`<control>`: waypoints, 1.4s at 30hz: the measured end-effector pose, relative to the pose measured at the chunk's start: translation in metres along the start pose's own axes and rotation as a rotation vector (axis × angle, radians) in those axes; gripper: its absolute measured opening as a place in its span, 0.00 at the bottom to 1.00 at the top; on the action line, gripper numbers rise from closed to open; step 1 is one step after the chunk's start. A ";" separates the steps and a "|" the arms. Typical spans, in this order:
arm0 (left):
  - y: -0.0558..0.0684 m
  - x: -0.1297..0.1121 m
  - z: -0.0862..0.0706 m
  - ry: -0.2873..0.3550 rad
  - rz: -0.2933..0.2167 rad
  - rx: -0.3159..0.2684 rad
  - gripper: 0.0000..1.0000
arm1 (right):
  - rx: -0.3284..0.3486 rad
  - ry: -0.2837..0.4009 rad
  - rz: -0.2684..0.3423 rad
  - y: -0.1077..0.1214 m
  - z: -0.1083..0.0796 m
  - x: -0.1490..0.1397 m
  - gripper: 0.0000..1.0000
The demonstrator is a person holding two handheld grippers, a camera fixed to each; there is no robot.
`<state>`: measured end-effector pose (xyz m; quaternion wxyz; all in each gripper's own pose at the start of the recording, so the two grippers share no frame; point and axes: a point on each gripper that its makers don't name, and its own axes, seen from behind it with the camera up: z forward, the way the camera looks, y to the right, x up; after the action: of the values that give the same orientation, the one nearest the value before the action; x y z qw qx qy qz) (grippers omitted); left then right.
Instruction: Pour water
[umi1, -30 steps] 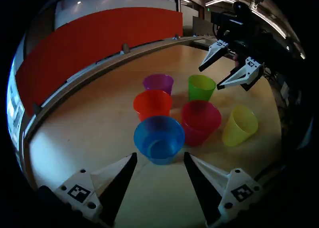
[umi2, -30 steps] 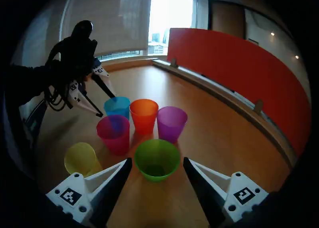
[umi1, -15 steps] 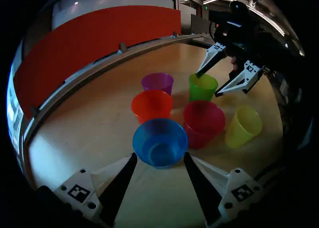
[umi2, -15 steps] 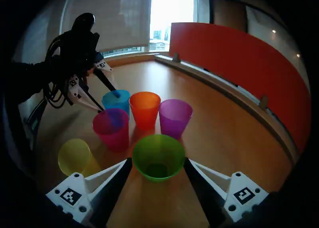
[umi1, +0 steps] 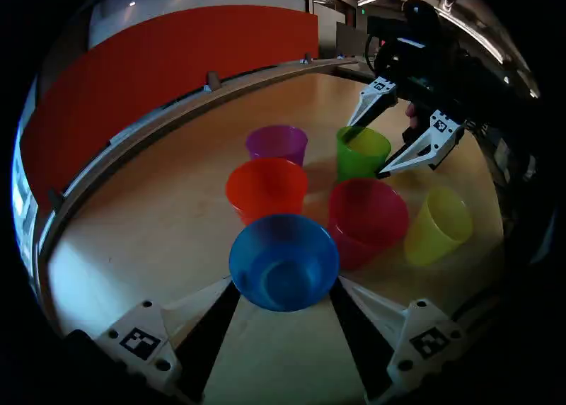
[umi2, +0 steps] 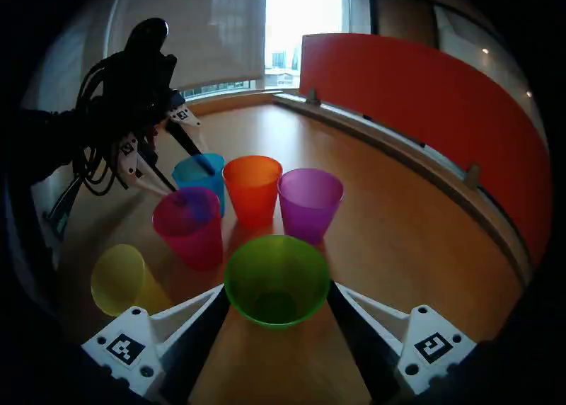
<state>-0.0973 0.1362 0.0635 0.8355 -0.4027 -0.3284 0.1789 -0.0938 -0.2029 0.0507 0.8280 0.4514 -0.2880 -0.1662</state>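
You're straddling the blue cup [umi1: 283, 262] w/ L gripper [umi1: 283, 283], jaws open. R gripper [umi2: 276, 289] is flanking the green cup [umi2: 276, 274], jaws also open.

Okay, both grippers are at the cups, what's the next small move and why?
Probably squeeze both shut. The left gripper sits open around the blue cup, the right gripper open around the green cup; neither looks clamped, so nothing can be lifted to pour yet.

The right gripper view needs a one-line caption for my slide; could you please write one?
Open right gripper straddling the green cup beside five other coloured cups on a wooden table.
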 end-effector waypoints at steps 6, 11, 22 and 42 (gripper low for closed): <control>-0.001 0.004 0.003 0.008 -0.003 -0.005 0.86 | 0.003 0.001 0.000 -0.001 0.003 -0.001 1.00; 0.000 0.006 0.006 0.013 -0.007 -0.008 0.86 | -0.005 0.004 -0.002 0.001 0.005 -0.001 1.00; 0.000 0.002 0.011 0.007 0.007 0.013 0.86 | -0.007 0.007 -0.004 0.000 0.008 -0.004 0.90; 0.000 0.004 0.013 0.047 -0.007 0.030 0.81 | -0.010 0.019 0.015 0.001 0.006 -0.006 0.88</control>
<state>-0.1033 0.1452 0.0713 0.8494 -0.3933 -0.3073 0.1715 -0.1025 -0.2027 0.0521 0.8341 0.4468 -0.2826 -0.1572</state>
